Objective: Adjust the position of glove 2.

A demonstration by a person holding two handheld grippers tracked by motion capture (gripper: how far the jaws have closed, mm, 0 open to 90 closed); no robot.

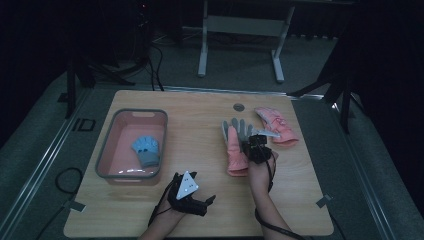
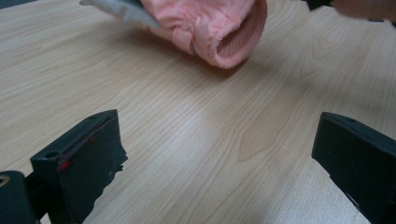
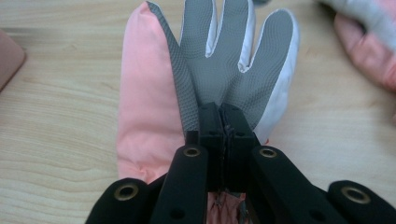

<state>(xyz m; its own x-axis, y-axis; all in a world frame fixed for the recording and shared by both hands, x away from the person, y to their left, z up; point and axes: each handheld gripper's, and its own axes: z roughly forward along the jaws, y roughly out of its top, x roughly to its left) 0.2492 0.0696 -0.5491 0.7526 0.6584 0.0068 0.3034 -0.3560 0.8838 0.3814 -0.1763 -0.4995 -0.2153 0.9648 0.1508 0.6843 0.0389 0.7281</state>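
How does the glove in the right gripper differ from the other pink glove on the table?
The held glove is pinched in the shut right gripper; the other pink glove lies free, with nothing gripping it.
The held glove shows its grey textured palm, fingers spread; the other pink glove shows mostly its pink side with a grey strap.
The held glove lies nearer the person; the other pink glove lies farther back and to the right.
Both are pink and grey, and both rest on the wooden table.

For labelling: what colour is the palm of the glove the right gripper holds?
Grey, with a dotted texture, on the pink glove; best in the right gripper view.
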